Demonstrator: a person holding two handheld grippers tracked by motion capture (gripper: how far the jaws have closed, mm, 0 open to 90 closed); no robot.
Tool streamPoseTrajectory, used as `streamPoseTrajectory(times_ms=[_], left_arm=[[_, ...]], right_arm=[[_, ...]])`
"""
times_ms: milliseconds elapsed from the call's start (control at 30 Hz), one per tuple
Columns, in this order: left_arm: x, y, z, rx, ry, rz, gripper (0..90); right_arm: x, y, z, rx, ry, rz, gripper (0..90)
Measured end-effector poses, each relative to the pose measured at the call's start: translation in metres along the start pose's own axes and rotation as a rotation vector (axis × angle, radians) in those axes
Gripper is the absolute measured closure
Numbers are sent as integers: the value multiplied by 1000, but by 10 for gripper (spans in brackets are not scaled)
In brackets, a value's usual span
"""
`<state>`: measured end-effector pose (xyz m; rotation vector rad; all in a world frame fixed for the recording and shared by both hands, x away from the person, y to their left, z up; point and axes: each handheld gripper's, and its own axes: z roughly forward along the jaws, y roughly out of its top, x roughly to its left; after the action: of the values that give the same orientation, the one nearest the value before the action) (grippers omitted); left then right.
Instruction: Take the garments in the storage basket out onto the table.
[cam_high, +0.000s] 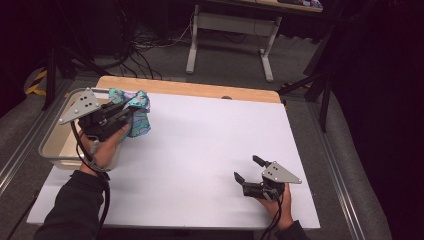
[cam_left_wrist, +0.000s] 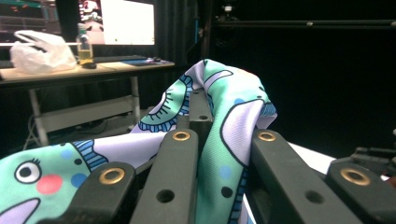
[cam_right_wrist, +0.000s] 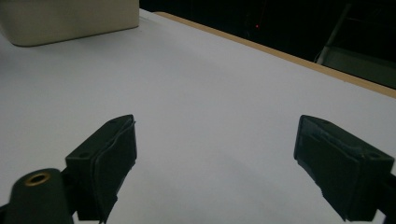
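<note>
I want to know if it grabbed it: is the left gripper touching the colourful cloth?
Touching. In the left gripper view, the colourful cloth is pinched between the left gripper's closed jaws.

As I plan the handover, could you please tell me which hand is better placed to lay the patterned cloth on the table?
Left, probably. The left gripper is shut on the teal and white patterned fabric cloth beside the beige plastic bin. The right gripper rests open and empty on the white table, apart.
</note>
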<state>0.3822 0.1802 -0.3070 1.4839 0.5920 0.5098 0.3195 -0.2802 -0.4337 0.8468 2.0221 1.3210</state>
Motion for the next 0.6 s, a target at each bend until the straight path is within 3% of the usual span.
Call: streamPoseTrajectory(times_ms=[167, 367, 567, 600], left_arm=[[-21, 10, 19, -22, -68, 2, 856], [-42, 11, 45, -5, -140, -1, 856], [-58, 7, 68, 28, -181, 6, 856], [-64, 5, 76, 36, -206, 10, 856]], right_arm=[[1, 2, -1, -5, 7, 9, 135], [-1, 2, -1, -1, 3, 7, 135], [-4, 2, -4, -11, -4, 17, 135], [-5, 2, -5, -9, -8, 16, 135]])
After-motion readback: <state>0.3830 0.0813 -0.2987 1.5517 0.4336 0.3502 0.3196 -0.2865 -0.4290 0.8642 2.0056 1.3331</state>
